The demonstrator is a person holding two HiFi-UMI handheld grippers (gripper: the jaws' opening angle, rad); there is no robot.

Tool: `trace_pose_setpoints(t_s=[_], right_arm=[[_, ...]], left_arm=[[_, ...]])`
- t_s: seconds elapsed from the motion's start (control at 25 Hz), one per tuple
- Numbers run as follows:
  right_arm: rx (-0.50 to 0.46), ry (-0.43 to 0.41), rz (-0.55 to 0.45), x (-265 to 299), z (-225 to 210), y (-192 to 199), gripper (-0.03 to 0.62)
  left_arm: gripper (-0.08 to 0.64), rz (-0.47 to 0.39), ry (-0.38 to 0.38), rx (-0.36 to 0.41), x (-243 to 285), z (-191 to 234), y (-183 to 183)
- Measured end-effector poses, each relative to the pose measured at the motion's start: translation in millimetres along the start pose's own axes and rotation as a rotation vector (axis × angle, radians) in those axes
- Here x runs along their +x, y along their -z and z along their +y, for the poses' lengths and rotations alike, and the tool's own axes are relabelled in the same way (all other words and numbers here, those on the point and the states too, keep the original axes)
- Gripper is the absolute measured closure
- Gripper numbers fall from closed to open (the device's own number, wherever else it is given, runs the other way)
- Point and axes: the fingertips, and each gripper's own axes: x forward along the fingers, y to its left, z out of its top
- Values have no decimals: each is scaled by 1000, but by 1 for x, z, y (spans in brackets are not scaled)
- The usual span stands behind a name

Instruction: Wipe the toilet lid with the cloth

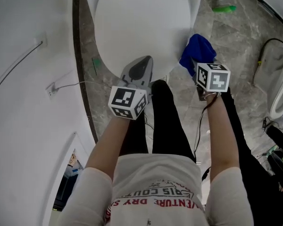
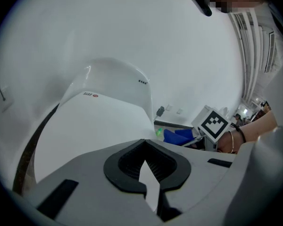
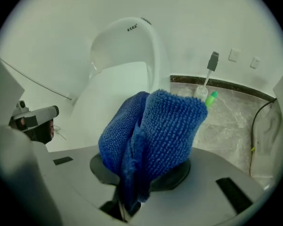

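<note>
Over the front edge of the white, oval plastic toilet lid [image 1: 141, 22], my left gripper [image 1: 140, 68] was positioned with its jaws drawn together and nothing between them. To the right of that lid, my right gripper [image 1: 195, 74] was clenched on the blue microfibre cloth [image 1: 197, 51]. That cloth bulged from the jaws in a folded bunch, over the grey marbled floor [image 1: 236, 36] just beside the lid, not on it.

Your left gripper [image 1: 142, 65] hovers at the smooth white toilet lid [image 1: 141, 25]'s near edge; your right gripper [image 1: 196, 68] holds a bunched blue cloth [image 1: 198, 50] just right of it
</note>
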Motion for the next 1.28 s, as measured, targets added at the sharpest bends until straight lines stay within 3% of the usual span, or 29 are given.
trace_pose_setpoints(t_s=[0.24, 0.48, 0.96, 1.28], right_arm=[[10, -6, -69, -27, 30, -10, 499], [-24, -78, -109, -27, 111, -17, 499], [-165, -229, -61, 45, 323, 0, 499], [-165, -229, -44, 100, 379, 3, 499]], left_arm=[[554, 11, -6, 6, -24, 17, 11], [554, -6, -8, 16, -68, 43, 15], [554, -45, -67, 27, -176, 153, 28], [554, -34, -61, 66, -212, 204, 48]])
